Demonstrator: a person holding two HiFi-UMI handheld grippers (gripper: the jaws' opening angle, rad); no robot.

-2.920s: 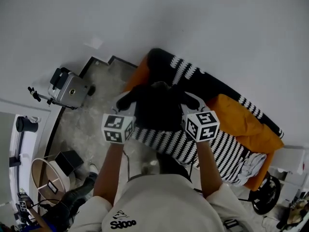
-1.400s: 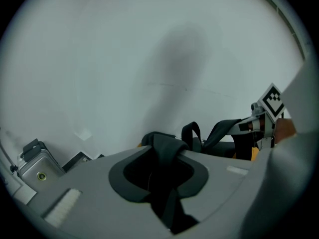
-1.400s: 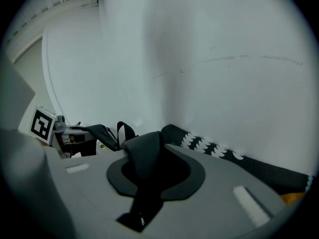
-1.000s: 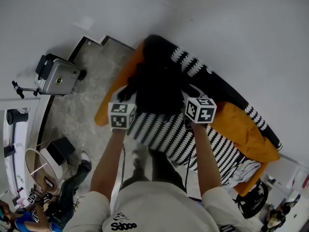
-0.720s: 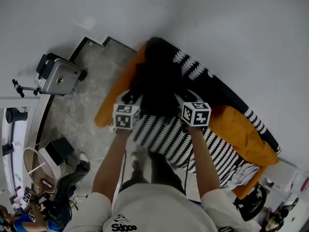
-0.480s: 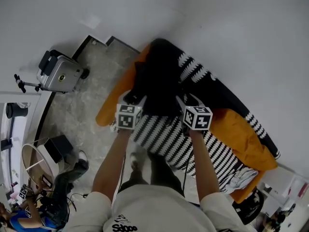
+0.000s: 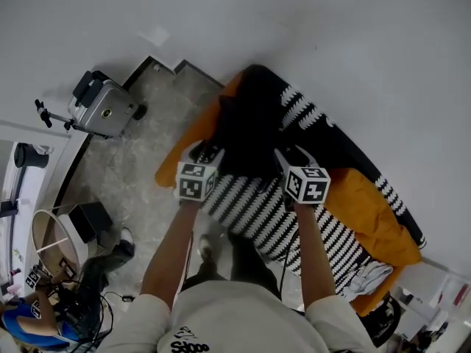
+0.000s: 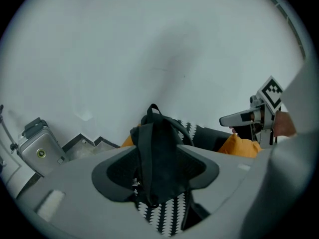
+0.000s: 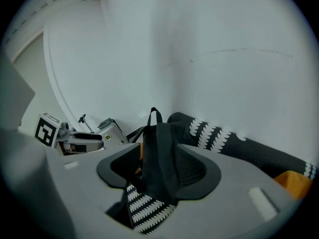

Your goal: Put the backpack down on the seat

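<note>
A black backpack [image 7: 246, 134] stands upright on the seat, a sofa with a black-and-white patterned cover [image 7: 257, 208], and leans toward its dark backrest. My left gripper [image 7: 202, 153] sits at the pack's left side and my right gripper [image 7: 291, 155] at its right side. In the left gripper view a black strap [image 8: 158, 153] hangs loosely between the spread jaws of the left gripper [image 8: 157, 169]. In the right gripper view another strap [image 9: 164, 156] lies between the right gripper's [image 9: 159, 172] wide jaws. Neither set of pads presses on it.
Orange cushions [image 7: 368, 204] lie on the sofa to the right, with crumpled light cloth [image 7: 368, 274] near its end. A silver suitcase [image 7: 107, 109] stands on the stone floor at the left. A white wall runs behind the sofa. Equipment clutters the lower left floor [image 7: 66, 241].
The backpack has come down from between the grippers onto the seat. Both grippers' jaws have spread and let go of the straps, staying close beside the pack.
</note>
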